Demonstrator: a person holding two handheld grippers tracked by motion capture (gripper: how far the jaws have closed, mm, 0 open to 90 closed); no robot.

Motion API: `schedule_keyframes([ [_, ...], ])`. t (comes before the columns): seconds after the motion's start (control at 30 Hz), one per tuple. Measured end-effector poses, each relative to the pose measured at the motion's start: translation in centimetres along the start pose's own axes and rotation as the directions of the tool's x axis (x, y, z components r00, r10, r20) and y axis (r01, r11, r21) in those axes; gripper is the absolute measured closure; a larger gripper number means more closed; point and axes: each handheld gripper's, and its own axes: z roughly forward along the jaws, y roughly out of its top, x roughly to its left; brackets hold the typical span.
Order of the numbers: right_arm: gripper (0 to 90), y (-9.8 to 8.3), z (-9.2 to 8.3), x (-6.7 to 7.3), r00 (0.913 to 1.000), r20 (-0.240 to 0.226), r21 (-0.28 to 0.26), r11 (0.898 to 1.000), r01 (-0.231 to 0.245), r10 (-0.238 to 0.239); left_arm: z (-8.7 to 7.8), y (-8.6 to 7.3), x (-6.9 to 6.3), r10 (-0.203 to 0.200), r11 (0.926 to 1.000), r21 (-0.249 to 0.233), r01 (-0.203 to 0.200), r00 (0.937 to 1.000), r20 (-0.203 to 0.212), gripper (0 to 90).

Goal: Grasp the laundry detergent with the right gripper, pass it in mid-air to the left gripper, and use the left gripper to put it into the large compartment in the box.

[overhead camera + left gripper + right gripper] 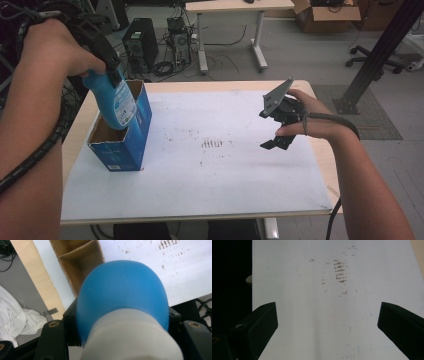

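My left gripper (112, 70) is shut on the upper part of a blue bottle (114, 100) with a pale label. It holds the bottle tilted, lower end inside the open top of a blue cardboard box (125, 147) at the table's left. In the left gripper view the blue bottle (122, 295) bulges between the black jaws, its white part nearest the camera, with the box's brown inside (75, 260) beyond it. My right gripper (270, 129) hovers over the right side of the table, open with nothing between its fingers. In its own view the right gripper (327, 320) looks down on bare white sheet.
A white sheet (200, 175) covers the wooden table, with dark smudges (212, 144) near its middle. On the floor beyond stand computer towers (140, 42), a desk (230, 7), a cardboard box (325, 15) and a black post (380, 55). White cloth (12, 315) lies left of the table.
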Motion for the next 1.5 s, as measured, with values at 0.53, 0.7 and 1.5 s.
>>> schedule_keyframes([
  [0.53,3.4,0.5,-0.5,-0.4,0.9993,-0.035,0.081,0.997,-0.009,0.012,1.3,0.2,3.0,-0.134,0.9909,-0.015,0.134,0.991,0.0,37.8],
  [0.7,3.4,0.6,-0.5,-0.3,0.9994,-0.034,0.079,0.997,-0.007,0.01,2.3,0.4,4.1,-0.178,0.9839,-0.006,0.178,0.9839,0.006,37.8],
  [1.5,3.5,0.3,0.1,0.0,0.9985,-0.049,0.098,0.995,-0.02,0.025,9.1,0.4,5.7,-0.254,0.9661,0.048,0.254,0.9671,0.01,37.7],
])
